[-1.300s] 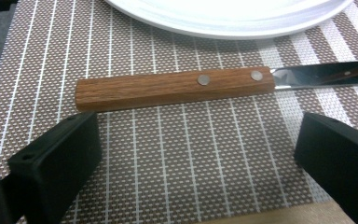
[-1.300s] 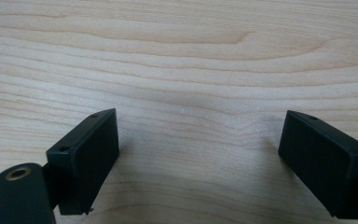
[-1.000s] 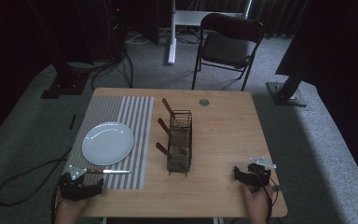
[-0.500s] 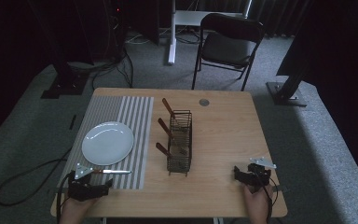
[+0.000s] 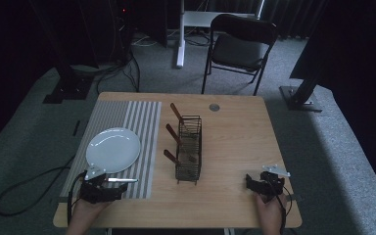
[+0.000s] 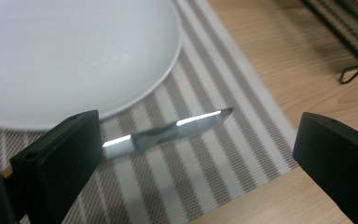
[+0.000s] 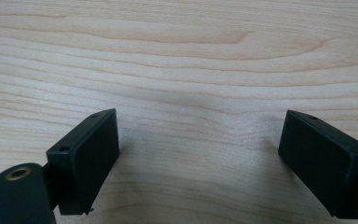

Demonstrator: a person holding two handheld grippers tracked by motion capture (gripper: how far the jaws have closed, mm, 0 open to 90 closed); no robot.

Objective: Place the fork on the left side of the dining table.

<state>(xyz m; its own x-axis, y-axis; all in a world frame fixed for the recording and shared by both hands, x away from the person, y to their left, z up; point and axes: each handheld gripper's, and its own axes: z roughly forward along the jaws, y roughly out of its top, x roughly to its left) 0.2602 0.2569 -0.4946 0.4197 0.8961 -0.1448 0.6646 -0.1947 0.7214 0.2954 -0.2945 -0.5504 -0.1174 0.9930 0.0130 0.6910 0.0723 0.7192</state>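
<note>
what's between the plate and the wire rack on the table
In the high view, only striped placemat and bare table lie between the plate and wire rack.

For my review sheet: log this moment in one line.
left tongs: open, knife on placemat between jaws | right tongs: open, over bare table | plate: beside knife

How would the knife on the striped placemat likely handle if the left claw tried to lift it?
The knife looks like stiff, polished metal, so probably slippery between the jaws. It lies flat on the placemat, so it is unlikely to roll. The blade is thin and low, probably awkward to get under.
</note>
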